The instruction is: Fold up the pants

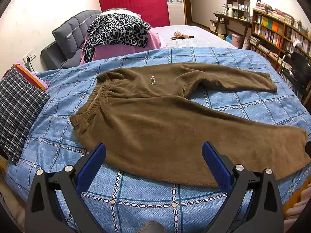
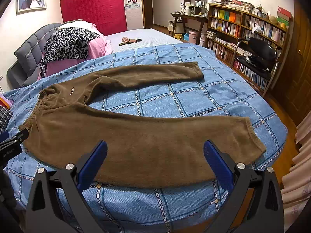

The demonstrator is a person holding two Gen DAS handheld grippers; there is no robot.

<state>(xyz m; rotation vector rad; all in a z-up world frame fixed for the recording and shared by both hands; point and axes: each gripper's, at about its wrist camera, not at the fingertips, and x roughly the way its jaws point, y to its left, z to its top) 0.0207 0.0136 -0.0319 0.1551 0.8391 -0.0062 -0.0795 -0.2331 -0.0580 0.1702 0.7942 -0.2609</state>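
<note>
Across the blue quilt (image 1: 147, 198), brown pants (image 1: 155, 120) lie unfolded beyond both wide-open hand-held grippers (image 2: 155, 163).

Both tongs hang with jaws wide apart over the near edge of the bed; bare blue bedspread (image 2: 145, 209) lies under them; the brown pants (image 2: 136, 145) spread flat just ahead; open bedspread between the legs; a checked cushion (image 1: 17, 108) crowds the left tongs' (image 1: 153, 165) left; right tongs' (image 2: 155, 163) right side drops to floor.
</note>
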